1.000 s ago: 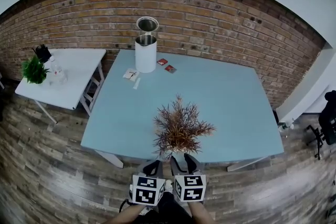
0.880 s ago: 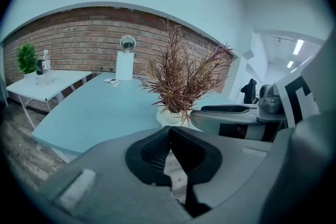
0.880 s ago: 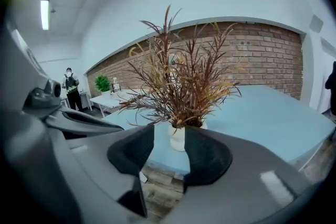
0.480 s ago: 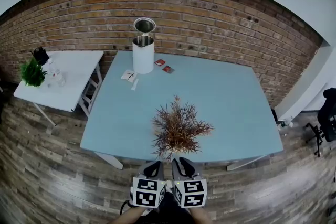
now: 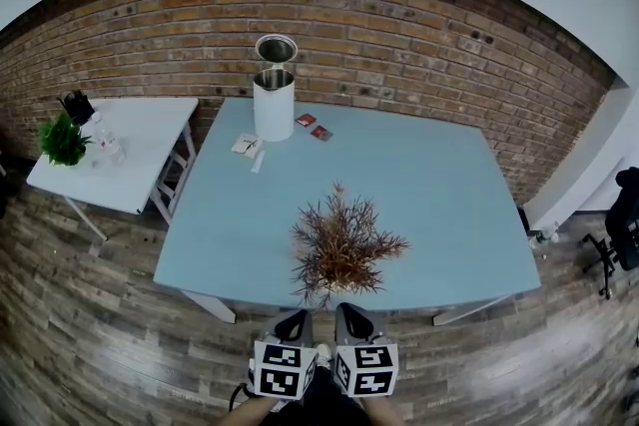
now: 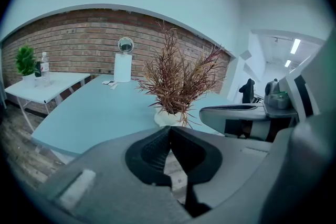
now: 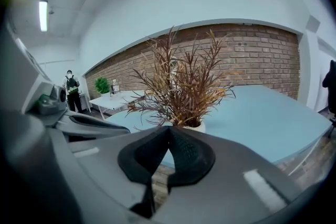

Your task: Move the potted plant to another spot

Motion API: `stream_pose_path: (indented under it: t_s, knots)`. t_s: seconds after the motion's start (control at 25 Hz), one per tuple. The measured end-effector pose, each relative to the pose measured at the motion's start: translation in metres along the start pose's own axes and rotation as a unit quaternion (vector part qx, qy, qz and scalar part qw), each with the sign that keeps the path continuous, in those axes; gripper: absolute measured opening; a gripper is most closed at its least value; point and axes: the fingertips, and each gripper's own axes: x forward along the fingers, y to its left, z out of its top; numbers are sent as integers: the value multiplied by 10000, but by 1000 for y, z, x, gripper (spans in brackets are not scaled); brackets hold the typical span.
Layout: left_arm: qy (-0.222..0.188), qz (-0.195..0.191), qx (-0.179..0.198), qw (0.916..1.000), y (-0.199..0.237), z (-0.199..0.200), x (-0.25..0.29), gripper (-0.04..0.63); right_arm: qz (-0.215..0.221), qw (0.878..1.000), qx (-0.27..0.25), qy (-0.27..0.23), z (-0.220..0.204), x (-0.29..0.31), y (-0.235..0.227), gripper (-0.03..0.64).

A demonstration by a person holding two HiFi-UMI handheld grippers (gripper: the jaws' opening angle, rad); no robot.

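The potted plant (image 5: 341,249), a spray of dry reddish-brown stalks in a small white pot (image 6: 167,117), stands on the light blue table (image 5: 429,195) near its front edge. Both grippers hang side by side just off that edge, below the plant and apart from it. My left gripper (image 5: 296,319) is shut with nothing between its pads, and its own view shows the jaws meeting (image 6: 169,129) in front of the pot. My right gripper (image 5: 350,314) is shut and empty too, its jaws pressed together (image 7: 169,130) before the plant (image 7: 181,89).
A white cylindrical bin (image 5: 276,101) with a raised lid stands at the table's far left, with small cards (image 5: 248,145) and red packets (image 5: 314,127) beside it. A white side table (image 5: 130,155) at left carries a green plant (image 5: 61,140). An office chair (image 5: 625,234) stands at right.
The right gripper's jaws have closed from partly open to shut, on nothing. Both grippers have stayed just below the table's front edge, and the plant has not moved.
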Motion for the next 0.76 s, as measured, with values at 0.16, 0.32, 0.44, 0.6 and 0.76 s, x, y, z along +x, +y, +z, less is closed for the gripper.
stream_pose_path:
  t_s: [0.16,0.32,0.44,0.6,0.76]
  knots:
    - [-5,19,-28,10000,3,-1,-1,-2,18,10000,40,1,-1,1,2,6]
    - [7,28,-48,10000,4,-3,-1,-2,20,10000,59,21,-3,2,2,6]
    - [14,27,-59,10000,5,-3,-2,-2,18,10000,47,29,-3,1,3,6]
    - [-2,27,-56,10000,5,-2,-3,-2,16,10000,41,23,-2,1,4,6]
    - [-40,37,-49,10000,8,1,-2,-2,29,10000,28,2,-1,5,4,6]
